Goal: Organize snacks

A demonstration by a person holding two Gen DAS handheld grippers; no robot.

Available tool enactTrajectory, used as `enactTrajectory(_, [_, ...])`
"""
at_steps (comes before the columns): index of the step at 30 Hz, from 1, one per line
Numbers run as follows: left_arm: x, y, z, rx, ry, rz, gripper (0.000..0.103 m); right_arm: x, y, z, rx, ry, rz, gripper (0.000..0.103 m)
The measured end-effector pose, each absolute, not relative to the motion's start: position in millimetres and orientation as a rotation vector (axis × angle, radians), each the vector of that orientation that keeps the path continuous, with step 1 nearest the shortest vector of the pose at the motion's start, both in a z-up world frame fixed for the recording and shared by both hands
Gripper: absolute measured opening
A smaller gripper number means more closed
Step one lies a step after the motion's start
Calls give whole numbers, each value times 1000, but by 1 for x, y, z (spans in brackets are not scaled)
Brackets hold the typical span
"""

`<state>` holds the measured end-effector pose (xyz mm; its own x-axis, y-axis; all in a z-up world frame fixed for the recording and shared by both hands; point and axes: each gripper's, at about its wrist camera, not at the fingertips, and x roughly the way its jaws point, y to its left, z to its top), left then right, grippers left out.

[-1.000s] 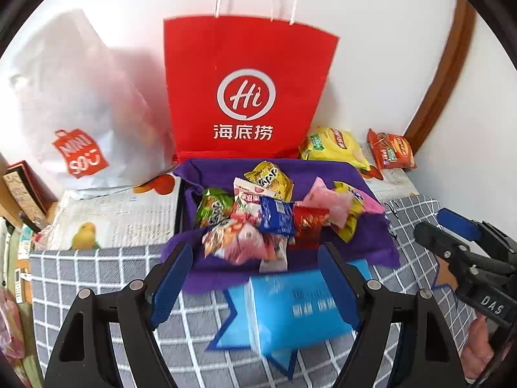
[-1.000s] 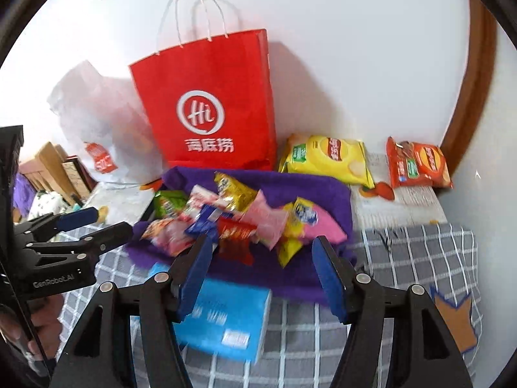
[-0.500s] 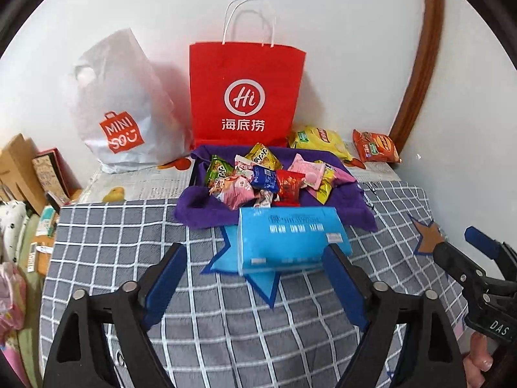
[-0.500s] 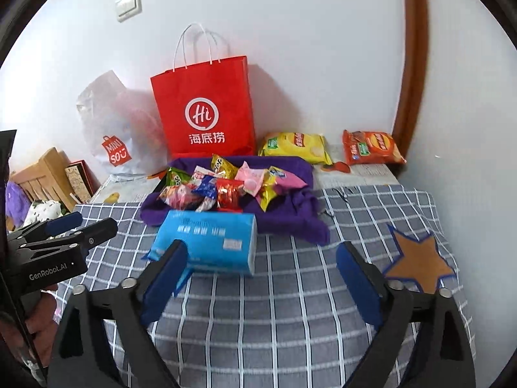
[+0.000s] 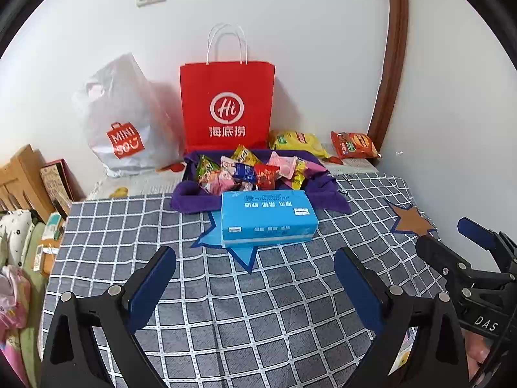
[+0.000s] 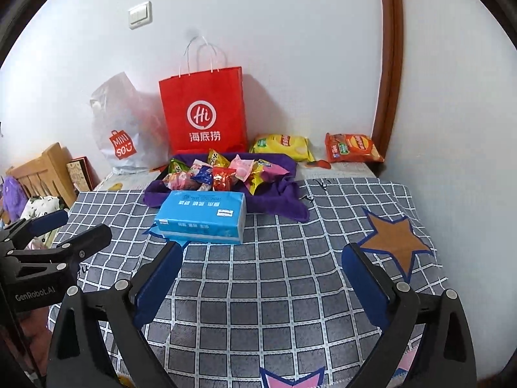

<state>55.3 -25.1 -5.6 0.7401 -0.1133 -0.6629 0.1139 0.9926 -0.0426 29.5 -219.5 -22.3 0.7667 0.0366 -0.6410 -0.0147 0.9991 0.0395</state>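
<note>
I see crinkly foil snack packets (image 5: 248, 171) heaped on a soft purple cloth (image 5: 190, 195) just behind the glossy blue tissue pack (image 5: 268, 218). My left gripper (image 5: 255, 278) and right gripper (image 6: 261, 271) angle downward, jaws opening, nothing between

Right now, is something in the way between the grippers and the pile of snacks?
Yes. The blue tissue pack lies on the checked cloth right in front of the snack pile, between it and the left hand-held gripper, whose jaws are opening and empty. For the right hand-held gripper, it sits slightly left of a straight path.
</note>
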Motion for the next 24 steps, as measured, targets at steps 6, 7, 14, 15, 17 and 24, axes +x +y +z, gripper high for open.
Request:
enactTrajectory(6, [51,-19,0,-21,722,-118,99,21,-220,-17,39,679,20,98])
enactTrajectory(7, [50,-18,0,-22,722,-115,99,20,-220,-16,40,678,19,98])
enactTrajectory(14, [46,-16,4,-22,713,-106,99,16,-218,-12,42,669,24,98])
enactTrajectory(15, [46,-16,4,-19,713,-106,99,16,-217,-12,43,667,25,98])
enactTrajectory(17, [46,-16,4,-16,714,-104,99,15,-217,-11,46,665,26,98])
enactTrajectory(24, [47,-14,4,-20,719,-101,99,14,-213,-10,47,659,35,98])
